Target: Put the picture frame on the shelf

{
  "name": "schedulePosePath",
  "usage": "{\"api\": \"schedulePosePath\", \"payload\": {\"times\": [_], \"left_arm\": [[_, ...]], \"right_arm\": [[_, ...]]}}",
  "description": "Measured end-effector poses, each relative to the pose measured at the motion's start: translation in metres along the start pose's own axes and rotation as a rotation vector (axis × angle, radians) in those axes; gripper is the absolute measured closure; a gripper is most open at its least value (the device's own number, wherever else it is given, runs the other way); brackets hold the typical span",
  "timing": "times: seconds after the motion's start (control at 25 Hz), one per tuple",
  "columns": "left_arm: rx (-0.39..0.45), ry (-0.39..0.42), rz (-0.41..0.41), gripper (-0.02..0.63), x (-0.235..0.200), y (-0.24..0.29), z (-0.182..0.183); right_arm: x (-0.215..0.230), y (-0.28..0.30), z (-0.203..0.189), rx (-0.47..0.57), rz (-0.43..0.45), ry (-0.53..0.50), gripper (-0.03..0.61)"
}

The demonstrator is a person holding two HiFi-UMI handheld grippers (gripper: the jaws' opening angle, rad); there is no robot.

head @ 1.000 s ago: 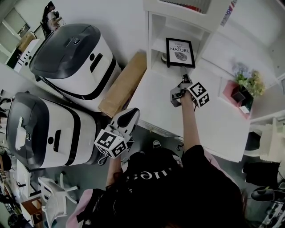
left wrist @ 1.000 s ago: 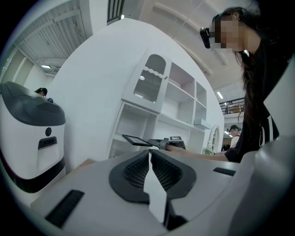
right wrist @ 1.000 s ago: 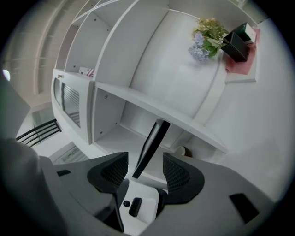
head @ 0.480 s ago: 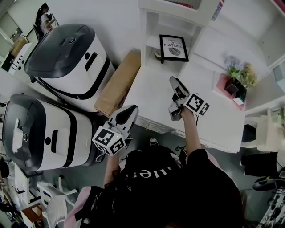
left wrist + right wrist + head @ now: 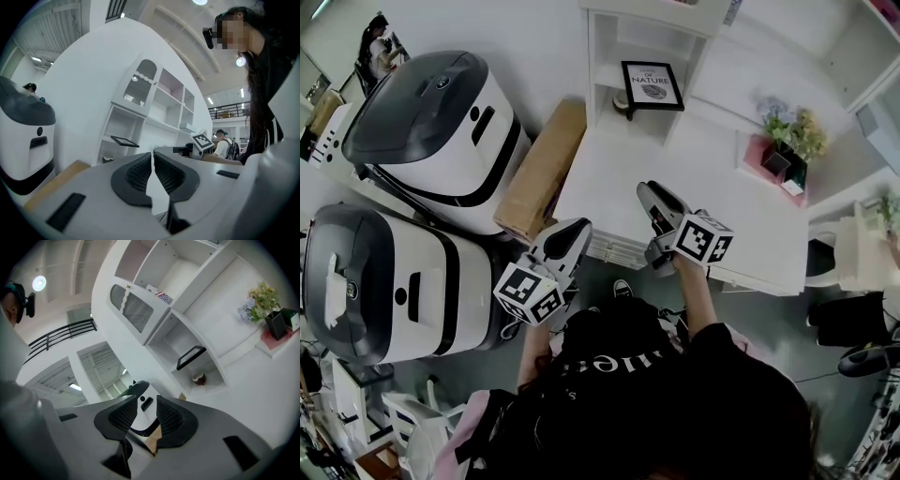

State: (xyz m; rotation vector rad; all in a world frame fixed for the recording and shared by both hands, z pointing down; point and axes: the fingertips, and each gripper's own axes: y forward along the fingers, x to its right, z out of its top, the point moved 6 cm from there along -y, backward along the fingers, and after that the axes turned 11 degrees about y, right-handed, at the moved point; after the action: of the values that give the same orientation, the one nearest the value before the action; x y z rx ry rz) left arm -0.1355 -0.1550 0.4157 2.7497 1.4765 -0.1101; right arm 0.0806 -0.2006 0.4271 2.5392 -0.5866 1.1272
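The picture frame (image 5: 652, 85) stands in the white shelf (image 5: 598, 52) at upper centre, seemingly near the board's front edge, so we judge a knock could tip it. Our right gripper (image 5: 651, 195), jaws just been closing yet apart and empty, hovers over the bare desk (image 5: 600, 178). The left gripper (image 5: 574, 234), closed on nothing, hangs by the desk's near edge, with open room around it.

Picture frame (image 5: 652, 85) on shelf (image 5: 592, 56) — (plant (image 5: 792, 141) right)
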Motion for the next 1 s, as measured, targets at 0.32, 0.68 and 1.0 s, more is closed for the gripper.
{"api": "schedulePosePath", "payload": {"times": [0.32, 0.68, 1.0], "left_arm": [[-0.01, -0.019, -0.042, 0.584, 0.016, -0.03, -0.009], [-0.02, -0.038, -0.111, 0.584, 0.039, -0.036, -0.017], [-0.016, -0.028, -0.151, 0.584, 0.054, -0.024, -0.015]], "right_arm": [[-0.025, -0.034, -0.046, -0.021, -0.04, -0.036, 0.485], [-0.039, -0.067, -0.075, -0.038, -0.078, -0.057, 0.499], [-0.042, -0.082, -0.079, -0.047, -0.076, -0.098, 0.503]]}}
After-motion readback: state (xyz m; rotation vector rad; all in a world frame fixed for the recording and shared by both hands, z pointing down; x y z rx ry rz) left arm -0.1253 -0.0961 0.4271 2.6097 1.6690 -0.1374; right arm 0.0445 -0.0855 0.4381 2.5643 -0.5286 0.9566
